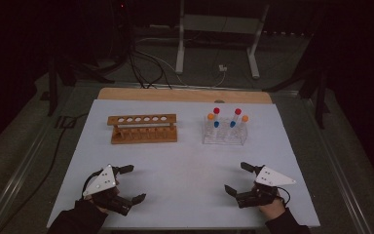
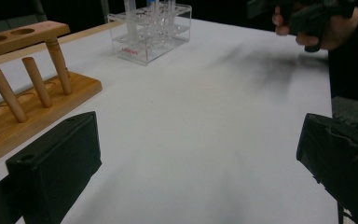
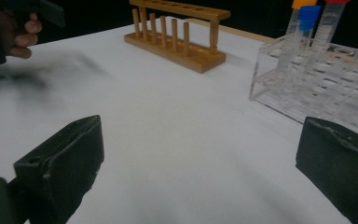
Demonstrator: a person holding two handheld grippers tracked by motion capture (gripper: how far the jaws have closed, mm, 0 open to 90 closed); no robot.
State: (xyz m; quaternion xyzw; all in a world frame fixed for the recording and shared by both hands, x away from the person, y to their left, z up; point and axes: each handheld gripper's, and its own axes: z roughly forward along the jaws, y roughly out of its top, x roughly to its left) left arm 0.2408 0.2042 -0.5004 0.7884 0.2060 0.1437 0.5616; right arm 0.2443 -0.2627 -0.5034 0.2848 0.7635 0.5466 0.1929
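Left claw (image 1: 128, 184): released, jaws wide apart, nothing between them, low over the near-left of the desk (image 1: 185, 161). Right claw (image 1: 237, 178): same condition, spread and empty, near-right of desk. The two are well apart and both sit on the near side, far from the racks.

Work items: clear plastic rack (image 1: 224, 134), far-right of desk, carries capped tubes (image 1: 215, 118) w/ red, orange and blue caps, all upright. Wooden rack (image 1: 142, 128), far-left, upright, top holes unfilled, pegs bare. Racks stand side by side, apart, w/ a gap between them. In the right gripper view the clear rack is closest to that claw, just beyond its right-hand jaw.

Step in hand, by judgement: start position, approach not yet made; no tube lifted. Work looks like moving tubes from the clear rack to the wooden one. Next move calls for the right claw to go forward to the clear rack, line its jaws either side of one tube below the cap, close, then lift straight up so neighbours aren't knocked. Tubes stand close together; approx. alignment won't do.

Surface: pale sheet over a wood-edged top, dull, faint grey smudges, no clutter. Room: dark; floor cables (image 1: 146, 66) and a white stand frame (image 1: 219, 34) beyond the far edge.
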